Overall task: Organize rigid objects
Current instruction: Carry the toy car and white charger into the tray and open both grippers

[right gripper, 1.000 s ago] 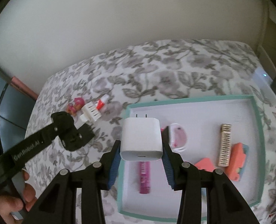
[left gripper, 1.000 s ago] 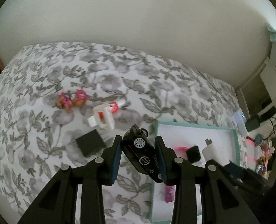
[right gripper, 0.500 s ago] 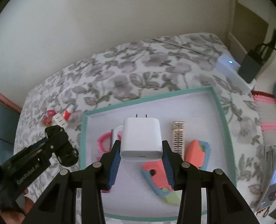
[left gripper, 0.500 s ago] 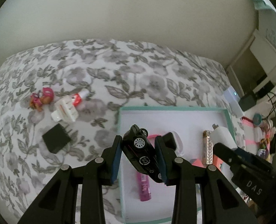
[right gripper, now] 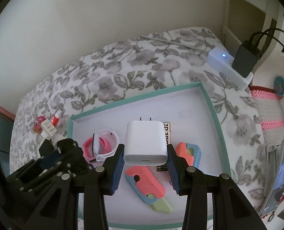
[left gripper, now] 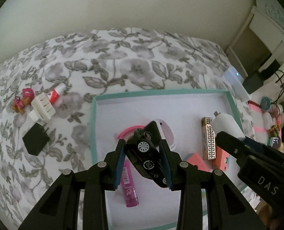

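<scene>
The left gripper point(left gripper: 142, 151) is clamped on a black toy car point(left gripper: 144, 154) that sits tilted between its blue pads, nose up, above the teal-rimmed tray point(left gripper: 93, 126). The right gripper point(right gripper: 145, 151) is clamped on a white charger point(right gripper: 145, 140), prongs pointing away, also above the tray point(right gripper: 213, 118). Both point steeply down, side by side.

Inside the tray lie a pink band point(right gripper: 95, 146), a patterned lighter point(left gripper: 209, 138), a magenta lighter point(left gripper: 129, 187) and coral-and-blue toy pieces point(right gripper: 147, 184).

The tray rests on a grey floral cloth point(left gripper: 122, 67). On the cloth to the tray's left lie a black adapter point(left gripper: 35, 140), a white plug block point(left gripper: 42, 109), a small red-and-white tube point(left gripper: 55, 94) and a pink figurine point(left gripper: 23, 100). A pale wall stands behind.

The right gripper's arm reads "DAS" point(left gripper: 267, 185).
</scene>
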A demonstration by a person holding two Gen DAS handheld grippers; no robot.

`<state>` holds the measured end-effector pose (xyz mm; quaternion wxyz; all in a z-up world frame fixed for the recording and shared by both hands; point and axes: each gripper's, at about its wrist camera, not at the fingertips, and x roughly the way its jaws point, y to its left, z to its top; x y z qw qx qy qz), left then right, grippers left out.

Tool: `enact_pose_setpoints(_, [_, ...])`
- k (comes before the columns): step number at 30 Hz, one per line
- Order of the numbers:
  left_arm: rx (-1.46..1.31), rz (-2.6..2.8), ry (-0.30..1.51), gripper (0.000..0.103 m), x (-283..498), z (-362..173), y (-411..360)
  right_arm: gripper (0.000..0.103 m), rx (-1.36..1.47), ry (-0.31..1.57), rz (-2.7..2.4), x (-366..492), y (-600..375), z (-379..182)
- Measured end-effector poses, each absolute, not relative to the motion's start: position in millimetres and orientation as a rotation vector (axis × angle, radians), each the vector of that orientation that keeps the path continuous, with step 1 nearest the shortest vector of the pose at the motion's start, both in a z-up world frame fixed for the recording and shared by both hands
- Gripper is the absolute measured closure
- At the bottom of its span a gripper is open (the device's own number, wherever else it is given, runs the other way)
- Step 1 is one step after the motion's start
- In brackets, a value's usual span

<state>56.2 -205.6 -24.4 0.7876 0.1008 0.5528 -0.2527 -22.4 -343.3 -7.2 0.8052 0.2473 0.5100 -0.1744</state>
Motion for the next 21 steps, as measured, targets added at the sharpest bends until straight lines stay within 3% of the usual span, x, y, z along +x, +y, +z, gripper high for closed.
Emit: enact_pose_setpoints(21, [0.259, -0.554, 1.216, 0.066, 49, -40, -213, 0.058, 0.473, 1.223, -0.404, -16, -337, -50])
